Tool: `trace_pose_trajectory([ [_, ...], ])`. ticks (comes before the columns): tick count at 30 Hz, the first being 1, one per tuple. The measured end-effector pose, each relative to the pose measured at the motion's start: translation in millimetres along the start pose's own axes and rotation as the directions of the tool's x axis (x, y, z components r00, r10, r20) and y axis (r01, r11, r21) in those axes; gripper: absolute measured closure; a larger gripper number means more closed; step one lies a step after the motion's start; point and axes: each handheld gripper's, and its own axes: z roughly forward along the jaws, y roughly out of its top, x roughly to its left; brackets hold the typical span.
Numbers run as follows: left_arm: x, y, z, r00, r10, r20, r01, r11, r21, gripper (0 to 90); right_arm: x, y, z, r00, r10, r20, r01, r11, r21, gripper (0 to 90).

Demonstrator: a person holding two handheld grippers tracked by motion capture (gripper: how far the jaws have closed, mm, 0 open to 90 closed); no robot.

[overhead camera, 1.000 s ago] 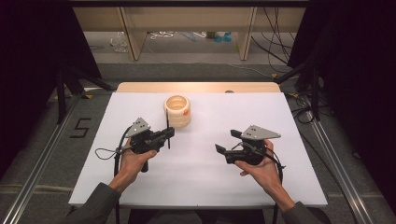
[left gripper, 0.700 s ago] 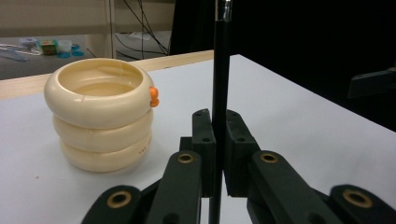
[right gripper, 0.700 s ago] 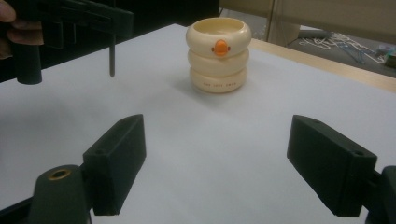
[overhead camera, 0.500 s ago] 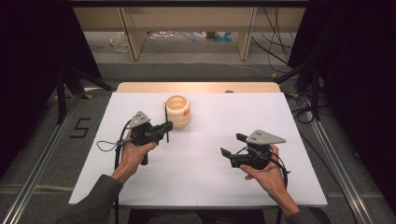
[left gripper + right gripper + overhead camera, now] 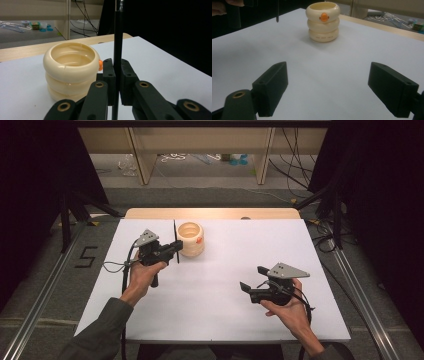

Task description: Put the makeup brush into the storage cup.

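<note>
Left gripper near the far left part of the table, jaws pinched on a thin black rod held upright, just beside the cream holder. Holder of three stacked rings with an orange spot on its side, standing on the white surface close to the far edge, left of centre, mouth open upward. Right gripper toward the near right corner, jaws spread wide with nothing between them, well apart from the holder.

Step in hand, judged: carrying the rod to the holder, not yet inserted. Next move likely to call for lifting the rod's lower end above the rim, centring it over the mouth, then lowering and releasing; a tilt or an early drop could tip the holder.

Rod's top cut off by the upper edge of the left gripper view; nature of the rod (pen, stick or brush) hard to tell. Holder's inside partly hidden; contents not discernible.
</note>
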Motion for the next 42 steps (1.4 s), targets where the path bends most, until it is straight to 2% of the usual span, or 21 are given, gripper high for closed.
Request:
trace_pose_trajectory([
  [3, 3.9, 4.3, 3.2, 0.9999, -0.004, -0.01, 0.004, 1.0, -0.002, 84.9, -0.2, -1.2, -2.2, 0.9998, -0.007, 0.017, 0.007, 1.0, 0.006, 17.1],
  [4, 5.2, 5.4, 3.8, 0.9999, 0.004, -0.011, -0.004, 1.0, -0.001, 84.9, -0.2, -1.6, -2.4, 0.9999, -0.006, 0.016, 0.006, 1.0, 0.007, 17.1],
  [6, 6.7, 7.6, 5.5, 0.9998, -0.004, -0.021, 0.004, 1.0, -0.004, 84.8, -0.4, -3.1, -2.1, 1.0, -0.003, 0.008, 0.003, 1.0, -0.005, 17.1],
  [8, 8.8, 8.3, 6.7, 0.9998, -0.002, -0.021, 0.002, 1.0, -0.004, 84.8, -0.1, -4.7, -3.4, 0.9999, 0.012, -0.002, -0.012, 1.0, 0.007, 17.1],
  [9, 9.7, 8.0, 7.7, 0.9997, -0.003, -0.026, 0.003, 1.0, -0.003, 84.8, -1.1, -5.4, -3.4, 1.0, 0.002, 0.008, -0.002, 1.0, -0.001, 17.1],
  [14, 14.3, 8.0, 11.3, 0.9992, -0.016, -0.038, 0.016, 0.9999, 0.001, 84.9, -0.9, -8.8, -5.3, 0.9998, 0.018, 0.011, -0.018, 1.0, 0.01, 17.1],
  [16, 14.8, 9.4, 12.5, 0.9991, -0.009, -0.041, 0.009, 1.0, 0.001, 84.9, -1.4, -9.5, -4.5, 0.9999, 0.007, 0.009, -0.007, 1.0, -0.015, 17.4],
  [17, 14.8, 10.5, 13.3, 0.9992, -0.009, -0.04, 0.009, 1.0, -0.001, 84.9, -0.3, -9.0, -6.9, 0.9997, 0.023, 0.009, -0.023, 1.0, 0.007, 17.5],
  [18, 14.6, 11.8, 13.8, 0.9991, -0.007, -0.042, 0.007, 1.0, -0.001, 84.9, -1.0, -9.3, -6.9, 0.9998, 0.011, 0.016, -0.011, 1.0, -0.004, 17.5],
  [20, 14.1, 14.6, 15.9, 0.9991, -0.003, -0.042, 0.003, 1.0, -0.004, 84.9, -0.2, -10.6, -7.3, 0.9997, 0.023, 0.004, -0.023, 1.0, -0.002, 17.5],
  [22, 13.4, 16.9, 18.7, 0.9991, 0.0, -0.042, 0.0, 1.0, -0.008, 84.9, -0.7, -11.5, -7.6, 0.9998, 0.011, 0.018, -0.011, 1.0, -0.008, 17.5],
  [24, 13.0, 18.4, 21.6, 0.9991, 0.009, -0.042, -0.009, 1.0, -0.004, 84.9, -0.1, -12.0, -8.4, 0.9998, 0.014, 0.013, -0.014, 1.0, 0.001, 17.5],
  [27, 13.8, 21.7, 24.6, 0.9988, 0.006, -0.049, -0.006, 1.0, -0.005, 84.9, 0.8, -13.0, -8.2, 0.9998, 0.019, 0.011, -0.019, 1.0, -0.001, 17.5],
  [28, 13.9, 23.0, 25.7, 0.9989, 0.005, -0.047, -0.005, 1.0, -0.008, 84.9, 0.3, -13.8, -6.7, 0.9999, 0.013, 0.009, -0.013, 1.0, -0.016, 17.5],
  [38, 14.7, 38.4, 33.5, 0.9984, 0.013, -0.055, -0.014, 0.9997, -0.022, 84.9, 0.8, -14.2, -6.3, 0.9999, 0.016, 0.005, -0.016, 1.0, -0.015, 17.7],
  [40, 15.6, 40.8, 36.4, 0.9978, 0.017, -0.064, -0.019, 0.9996, -0.021, 84.9, 2.0, -14.4, -6.4, 0.9993, 0.036, -0.008, -0.036, 0.999, -0.001, 17.7],
  [42, 16.1, 42.7, 40.0, 0.9976, 0.008, -0.069, -0.009, 0.9998, -0.02, 84.9, 0.9, -13.9, -7.6, 0.9999, 0.016, 0.005, -0.016, 1.0, 0.008, 17.7],
])
